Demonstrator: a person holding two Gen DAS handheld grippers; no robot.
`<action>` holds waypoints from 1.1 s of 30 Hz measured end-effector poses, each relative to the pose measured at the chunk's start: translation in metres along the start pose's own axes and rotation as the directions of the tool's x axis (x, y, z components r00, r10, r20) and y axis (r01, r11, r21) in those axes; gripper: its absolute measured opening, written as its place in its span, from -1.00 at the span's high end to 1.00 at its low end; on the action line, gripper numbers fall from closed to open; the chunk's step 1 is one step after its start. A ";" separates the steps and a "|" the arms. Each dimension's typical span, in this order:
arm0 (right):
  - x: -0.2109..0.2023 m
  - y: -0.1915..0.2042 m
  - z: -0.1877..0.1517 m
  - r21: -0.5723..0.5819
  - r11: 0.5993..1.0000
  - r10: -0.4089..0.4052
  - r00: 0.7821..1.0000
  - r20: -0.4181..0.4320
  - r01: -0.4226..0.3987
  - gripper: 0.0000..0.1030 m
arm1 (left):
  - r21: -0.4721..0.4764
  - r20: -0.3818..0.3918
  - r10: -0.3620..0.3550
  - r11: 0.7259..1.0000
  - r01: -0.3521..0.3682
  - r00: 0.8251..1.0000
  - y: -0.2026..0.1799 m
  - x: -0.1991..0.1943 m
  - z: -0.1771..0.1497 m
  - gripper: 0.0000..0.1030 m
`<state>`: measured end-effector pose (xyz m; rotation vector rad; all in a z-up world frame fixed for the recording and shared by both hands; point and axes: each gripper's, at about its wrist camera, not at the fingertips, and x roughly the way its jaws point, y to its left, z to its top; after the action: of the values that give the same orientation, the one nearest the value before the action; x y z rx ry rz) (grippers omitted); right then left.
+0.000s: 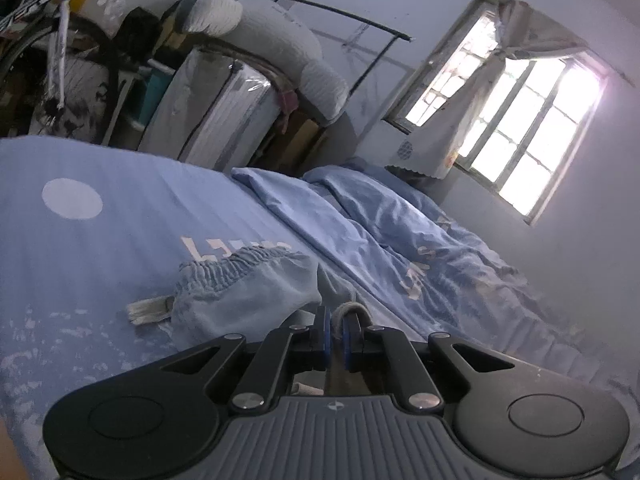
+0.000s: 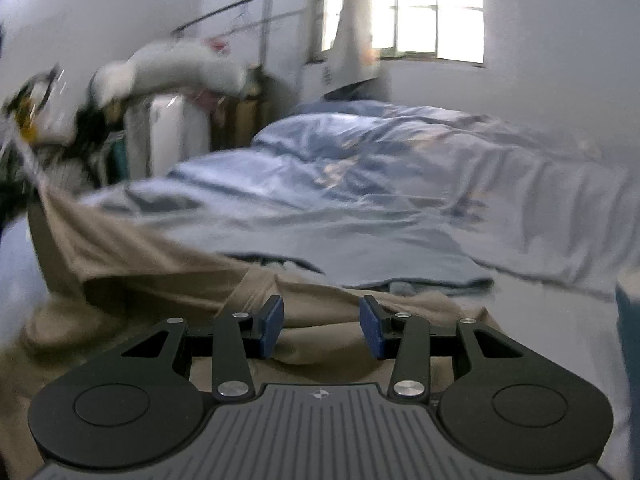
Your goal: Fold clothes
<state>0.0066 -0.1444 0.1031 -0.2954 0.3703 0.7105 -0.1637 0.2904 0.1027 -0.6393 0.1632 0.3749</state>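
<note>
A beige garment [image 2: 160,280] lies spread on the bed under my right gripper [image 2: 322,324], which stands open just above it with nothing between its blue pads. The cloth's left end is lifted and stretched up to the left. My left gripper [image 1: 336,332] is shut on a bunched fold of this beige garment [image 1: 354,309], which pokes out past the pads. A light blue garment [image 1: 248,292] with a gathered elastic waistband lies on the sheet just left of the left gripper, a white tag [image 1: 146,311] beside it.
The bed has a blue sheet [image 1: 100,264] with white print. A crumpled blue duvet [image 1: 400,232] [image 2: 380,160] fills its far side below the window [image 1: 520,120]. A bicycle [image 1: 60,40], a wrapped mattress [image 1: 224,120] and white rolled bedding [image 1: 272,36] crowd the far wall.
</note>
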 end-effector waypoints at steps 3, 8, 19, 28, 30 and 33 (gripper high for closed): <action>0.020 0.005 0.004 -0.142 0.990 -0.011 0.999 -0.050 0.004 0.15 | 0.028 -0.012 -0.014 1.000 0.014 1.000 0.000 0.003 -0.003 0.93; 0.055 0.008 0.006 -0.274 0.962 -0.028 0.994 -0.108 -0.003 0.16 | 0.064 -0.020 -0.038 0.997 0.039 0.999 -0.001 0.007 -0.005 0.93; 0.066 0.022 0.009 -0.331 0.943 -0.059 0.992 -0.109 0.020 0.95 | 0.052 -0.028 -0.062 0.997 0.063 0.998 0.006 0.008 -0.003 0.93; 0.023 0.099 0.004 -0.363 0.931 0.021 0.999 -0.029 -0.030 0.95 | 0.025 -0.030 -0.082 0.996 0.083 0.996 0.009 0.007 -0.004 0.93; 0.029 0.104 -0.006 -0.370 0.929 0.006 0.998 -0.059 -0.028 0.92 | 0.025 -0.032 -0.090 0.996 0.091 0.995 0.009 0.008 -0.005 0.93; 0.027 0.101 -0.017 -0.374 0.927 -0.005 0.997 -0.080 -0.026 0.72 | 0.028 -0.034 -0.102 0.994 0.103 0.994 0.008 0.009 -0.006 0.93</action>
<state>-0.0471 -0.0627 0.0626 -0.6869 0.3100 0.7803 -0.1589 0.2951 0.0915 -0.6217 0.1662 0.2628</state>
